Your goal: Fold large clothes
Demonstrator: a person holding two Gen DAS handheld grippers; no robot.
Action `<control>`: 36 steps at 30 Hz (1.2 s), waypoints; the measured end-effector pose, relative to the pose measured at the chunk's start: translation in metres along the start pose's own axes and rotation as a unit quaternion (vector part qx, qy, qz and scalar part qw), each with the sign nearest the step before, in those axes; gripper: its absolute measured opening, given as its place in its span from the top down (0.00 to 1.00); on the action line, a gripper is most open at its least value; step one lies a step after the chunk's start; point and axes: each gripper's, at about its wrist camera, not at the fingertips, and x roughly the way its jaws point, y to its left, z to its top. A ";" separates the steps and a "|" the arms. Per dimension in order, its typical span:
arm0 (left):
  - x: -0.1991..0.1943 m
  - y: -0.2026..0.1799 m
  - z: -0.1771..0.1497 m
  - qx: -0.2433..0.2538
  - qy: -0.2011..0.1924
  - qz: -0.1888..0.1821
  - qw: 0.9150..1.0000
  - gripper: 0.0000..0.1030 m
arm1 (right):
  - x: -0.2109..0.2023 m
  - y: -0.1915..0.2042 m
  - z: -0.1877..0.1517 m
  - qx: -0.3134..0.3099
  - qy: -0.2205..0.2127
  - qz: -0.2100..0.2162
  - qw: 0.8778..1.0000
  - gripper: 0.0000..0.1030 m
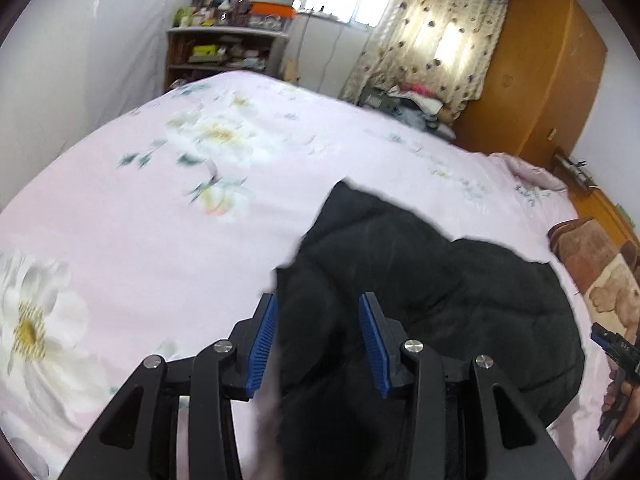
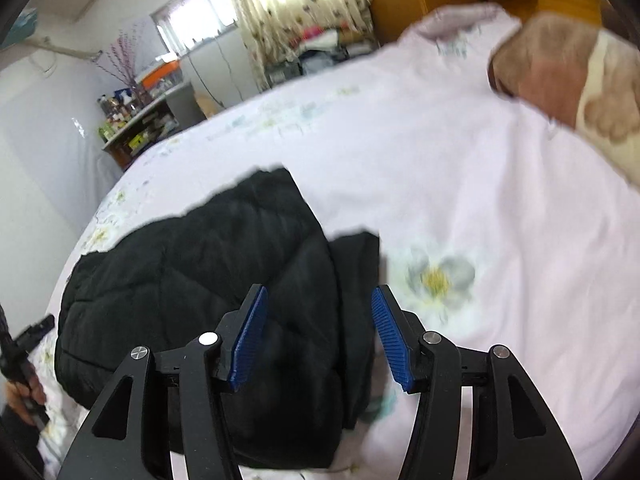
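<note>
A black quilted puffer jacket (image 1: 420, 280) lies bunched on the pink floral bed sheet (image 1: 160, 208). My left gripper (image 1: 318, 308) is open, its blue pads on either side of the jacket's left edge, just above it. In the right wrist view the jacket (image 2: 208, 264) lies left of centre with a sleeve or flap on its right side. My right gripper (image 2: 320, 300) is open over the jacket's right part. The right gripper also shows at the far right of the left wrist view (image 1: 616, 348), and the left one at the far left of the right wrist view (image 2: 28, 344).
A brown and cream bear-print pillow (image 2: 572, 80) lies at the head of the bed. A cluttered shelf (image 1: 224, 48) stands beyond the far corner, with a pile of clothes (image 1: 404, 104) under the curtain and an orange wardrobe (image 1: 536, 80).
</note>
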 end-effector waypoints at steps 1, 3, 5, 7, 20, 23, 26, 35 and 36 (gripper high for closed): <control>0.005 -0.010 0.005 0.014 -0.001 -0.001 1.000 0.57 | 0.002 0.008 0.004 -0.010 -0.001 0.005 1.000 0.47; 0.025 -0.028 0.010 0.048 0.007 0.004 0.999 0.57 | 0.015 0.030 0.010 -0.045 0.009 0.005 0.999 0.47; 0.050 -0.039 0.007 0.070 0.029 0.020 0.997 0.57 | 0.035 0.045 0.011 -0.071 0.025 0.000 0.997 0.47; 0.070 -0.039 0.004 0.075 0.039 0.034 0.996 0.54 | 0.057 0.043 0.007 -0.071 0.053 -0.012 0.996 0.47; 0.015 -0.050 -0.004 0.069 0.012 0.024 0.997 0.51 | 0.025 0.044 -0.005 -0.065 0.038 -0.019 0.997 0.47; -0.018 -0.059 -0.019 0.071 0.003 0.024 0.997 0.51 | -0.005 0.054 -0.018 -0.069 0.027 -0.015 0.997 0.47; -0.049 -0.072 -0.038 0.077 0.005 0.019 0.997 0.50 | -0.031 0.067 -0.031 -0.071 0.019 -0.010 0.997 0.47; -0.127 -0.099 -0.095 0.083 0.022 0.016 0.996 0.47 | -0.108 0.103 -0.088 -0.092 0.006 -0.010 0.996 0.47; -0.134 -0.100 -0.100 0.082 0.024 0.017 0.996 0.47 | -0.115 0.107 -0.095 -0.095 0.007 -0.007 0.995 0.47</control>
